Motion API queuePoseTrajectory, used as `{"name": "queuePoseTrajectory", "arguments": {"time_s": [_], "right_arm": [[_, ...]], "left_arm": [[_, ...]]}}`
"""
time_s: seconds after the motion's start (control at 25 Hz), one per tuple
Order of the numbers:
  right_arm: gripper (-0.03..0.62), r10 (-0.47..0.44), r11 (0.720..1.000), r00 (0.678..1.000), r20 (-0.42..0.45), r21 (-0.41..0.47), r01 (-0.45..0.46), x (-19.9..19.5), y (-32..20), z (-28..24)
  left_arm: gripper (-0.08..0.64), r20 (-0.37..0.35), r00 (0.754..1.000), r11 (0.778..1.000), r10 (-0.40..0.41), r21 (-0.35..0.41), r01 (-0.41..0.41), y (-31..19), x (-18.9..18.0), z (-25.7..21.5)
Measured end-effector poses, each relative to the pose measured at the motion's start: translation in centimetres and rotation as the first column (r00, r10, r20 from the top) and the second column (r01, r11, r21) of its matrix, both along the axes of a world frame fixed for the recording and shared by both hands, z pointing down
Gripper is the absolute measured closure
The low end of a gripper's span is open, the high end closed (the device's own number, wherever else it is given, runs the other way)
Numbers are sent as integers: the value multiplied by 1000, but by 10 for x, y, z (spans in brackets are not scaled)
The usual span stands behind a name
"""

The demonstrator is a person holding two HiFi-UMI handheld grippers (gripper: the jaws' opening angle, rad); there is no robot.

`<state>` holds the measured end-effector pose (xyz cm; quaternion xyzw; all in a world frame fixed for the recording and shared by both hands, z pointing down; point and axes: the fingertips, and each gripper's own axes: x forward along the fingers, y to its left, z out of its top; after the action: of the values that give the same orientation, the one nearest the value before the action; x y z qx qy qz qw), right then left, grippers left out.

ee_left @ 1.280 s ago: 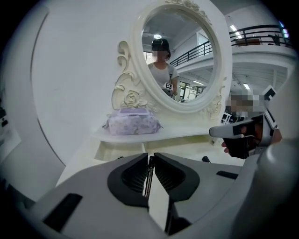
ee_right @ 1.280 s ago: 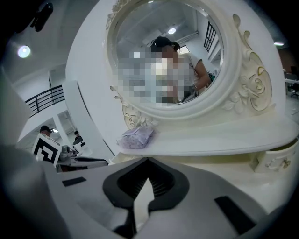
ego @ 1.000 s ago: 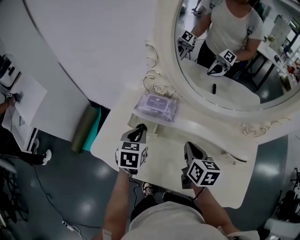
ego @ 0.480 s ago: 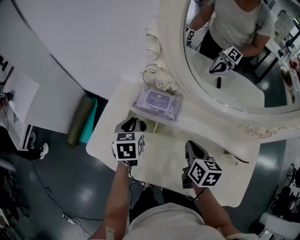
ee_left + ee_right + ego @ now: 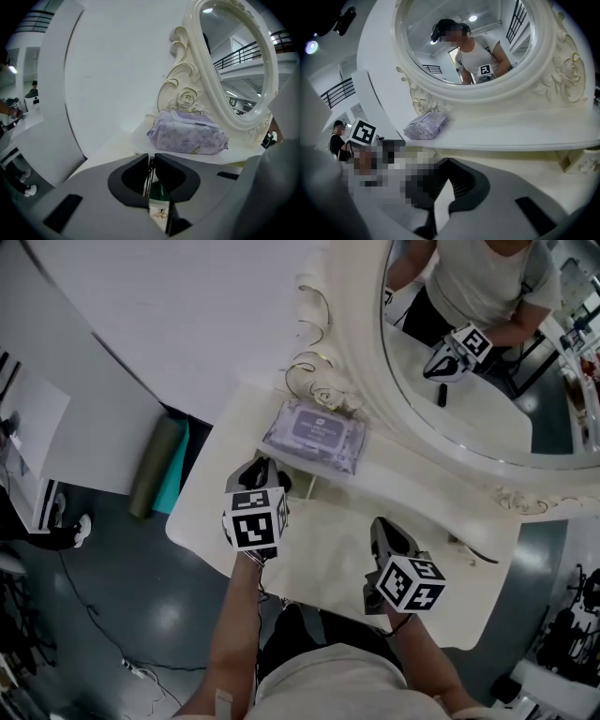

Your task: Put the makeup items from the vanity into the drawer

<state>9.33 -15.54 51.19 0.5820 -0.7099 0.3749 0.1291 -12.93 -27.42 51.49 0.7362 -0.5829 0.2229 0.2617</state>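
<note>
A lilac wipes pack (image 5: 317,435) lies on the raised shelf of the white vanity (image 5: 330,545), below the mirror. My left gripper (image 5: 262,469) hovers over the tabletop just in front of the shelf's left end. In the left gripper view (image 5: 151,157) its jaws stand almost together, pinching a thin metal piece and a small dark green item (image 5: 159,192) with white print. The pack (image 5: 190,133) lies straight ahead of it. My right gripper (image 5: 381,527) hangs over the middle of the tabletop, shut and empty (image 5: 449,181). A mosaic patch partly covers its left jaw.
An oval mirror (image 5: 469,352) in a carved cream frame stands behind the shelf. A thin dark stick (image 5: 472,554) lies on the table's right side. Under the shelf's right end sits a small ornamented cream box (image 5: 581,164). A rolled mat (image 5: 155,476) rests on the floor at left.
My left gripper has shifted left and farther in toward the shelf's left end, still closed on the same item. The right gripper has sunk slightly.
</note>
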Motion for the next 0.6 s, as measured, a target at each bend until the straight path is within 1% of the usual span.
{"name": "queuePoseTrajectory", "arguments": {"time_s": [0.2,0.4,0.52,0.6], "right_arm": [[575,0,1000,1000,-1,-2,-1,0,0,1],[575,0,1000,1000,-2,-4,0,0,1,1],[575,-1,1000,1000,-2,-4,1,-1,2,2],[575,-2,1000,1000,-2,-3,2,-2,3,2]], "left_arm": [[503,-26,1000,1000,-10,17,10,0,0,-2],[451,-21,1000,1000,4,27,-3,1,1,-3],[417,3,1000,998,4,67,-4,3,-1,-11],[416,28,1000,996,12,93,-15,3,-1,-18]]}}
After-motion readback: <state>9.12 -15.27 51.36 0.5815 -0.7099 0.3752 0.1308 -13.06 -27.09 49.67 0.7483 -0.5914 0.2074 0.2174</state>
